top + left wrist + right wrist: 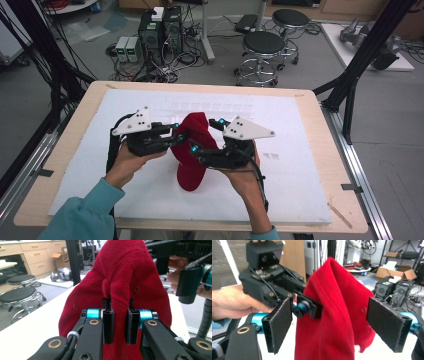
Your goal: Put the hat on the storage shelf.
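Left tongs [117, 315] pinch a fold of the red cloth [192, 150] and hold it up off the middle of the white surface [300, 165] so it hangs free, while right tongs [332, 327] stand wide open around it, gripping nothing.

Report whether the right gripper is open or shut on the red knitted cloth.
Open. The right gripper's black pads stand wide apart, clear of the red knitted cloth hanging between them.
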Available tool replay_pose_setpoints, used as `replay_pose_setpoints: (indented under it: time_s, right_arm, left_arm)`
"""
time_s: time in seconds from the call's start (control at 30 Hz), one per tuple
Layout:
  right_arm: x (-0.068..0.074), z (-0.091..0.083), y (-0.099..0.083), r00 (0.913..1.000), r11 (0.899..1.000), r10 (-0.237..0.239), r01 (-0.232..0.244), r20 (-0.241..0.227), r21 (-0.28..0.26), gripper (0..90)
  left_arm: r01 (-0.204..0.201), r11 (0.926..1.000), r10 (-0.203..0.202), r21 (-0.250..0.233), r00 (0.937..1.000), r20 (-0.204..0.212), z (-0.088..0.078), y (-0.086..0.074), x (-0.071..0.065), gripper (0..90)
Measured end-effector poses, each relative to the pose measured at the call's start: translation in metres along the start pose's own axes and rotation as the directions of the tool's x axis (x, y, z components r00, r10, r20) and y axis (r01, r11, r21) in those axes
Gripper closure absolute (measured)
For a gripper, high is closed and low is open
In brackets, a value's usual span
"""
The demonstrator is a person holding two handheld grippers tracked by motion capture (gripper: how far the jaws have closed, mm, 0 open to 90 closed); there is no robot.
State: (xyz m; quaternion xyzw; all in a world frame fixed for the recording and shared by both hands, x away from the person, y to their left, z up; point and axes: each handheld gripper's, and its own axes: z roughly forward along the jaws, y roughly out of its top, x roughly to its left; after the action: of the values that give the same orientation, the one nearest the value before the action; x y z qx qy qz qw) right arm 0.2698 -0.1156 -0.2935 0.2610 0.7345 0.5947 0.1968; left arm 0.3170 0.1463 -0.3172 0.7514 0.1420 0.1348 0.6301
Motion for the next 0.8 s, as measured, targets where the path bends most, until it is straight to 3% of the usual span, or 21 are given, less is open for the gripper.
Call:
replay_pose_setpoints:
  time_s: [0.17, 0.43, 0.67, 0.8]
  right_arm:
    - [0.0, -0.013, -0.009, 0.999, 1.0, 0.017, -0.017, 0.04, 0.004, 20.1]
    - [0.005, -0.026, -0.026, 0.994, 0.998, 0.053, -0.055, 0.095, 0.021, 20.9]
    - [0.008, -0.024, -0.044, 0.9909, 0.994, 0.09, -0.095, 0.1, 0.051, 21.2]
    - [0.009, -0.016, -0.059, 0.9878, 0.988, 0.124, -0.131, 0.095, 0.08, 21.8]
  left_arm:
    - [0.016, 0.9999, -0.016, -0.003, 0.9992, -0.036, -0.004, 0.001, 0.004, 80.4]
    - [0.025, 0.9997, -0.025, -0.003, 0.9987, -0.045, -0.002, 0.012, 0.006, 80.5]
    - [0.028, 0.9996, -0.027, 0.007, 0.9981, -0.055, 0.004, 0.02, 0.007, 80.5]
    - [0.05, 0.9987, -0.049, 0.012, 0.9967, -0.065, 0.007, 0.022, 0.008, 80.5]
